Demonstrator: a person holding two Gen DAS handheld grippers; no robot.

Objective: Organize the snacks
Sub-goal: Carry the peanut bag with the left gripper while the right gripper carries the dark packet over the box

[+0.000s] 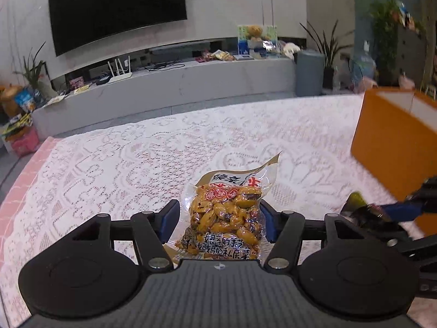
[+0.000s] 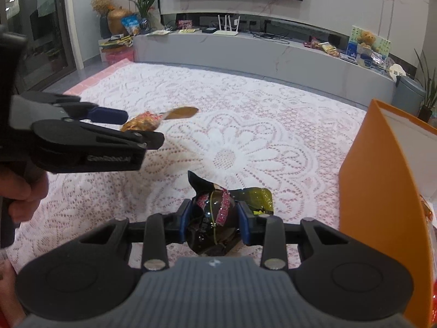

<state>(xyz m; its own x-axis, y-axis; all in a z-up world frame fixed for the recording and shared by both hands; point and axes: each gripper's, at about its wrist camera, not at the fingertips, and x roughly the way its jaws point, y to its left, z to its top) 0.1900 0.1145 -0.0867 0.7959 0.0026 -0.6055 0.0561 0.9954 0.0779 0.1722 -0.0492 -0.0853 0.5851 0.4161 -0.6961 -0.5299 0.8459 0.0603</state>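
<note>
My left gripper (image 1: 220,221) is shut on a clear packet of yellow snacks (image 1: 226,218) and holds it above the lace tablecloth (image 1: 136,158). The same packet (image 2: 147,121) shows in the right wrist view, lifted in the left gripper (image 2: 136,125). My right gripper (image 2: 215,218) is shut on a dark snack packet with a yellow end (image 2: 218,213), near the orange box (image 2: 377,205). In the left wrist view the right gripper (image 1: 382,210) with its dark packet (image 1: 360,207) is at the right, next to the orange box (image 1: 396,142).
The orange box is open at the top with a white inside and something red and orange in it. A grey TV bench (image 1: 177,82) with a router, snacks and a teddy bear runs behind the table. A grey bin (image 2: 409,93) and plants stand at the far right.
</note>
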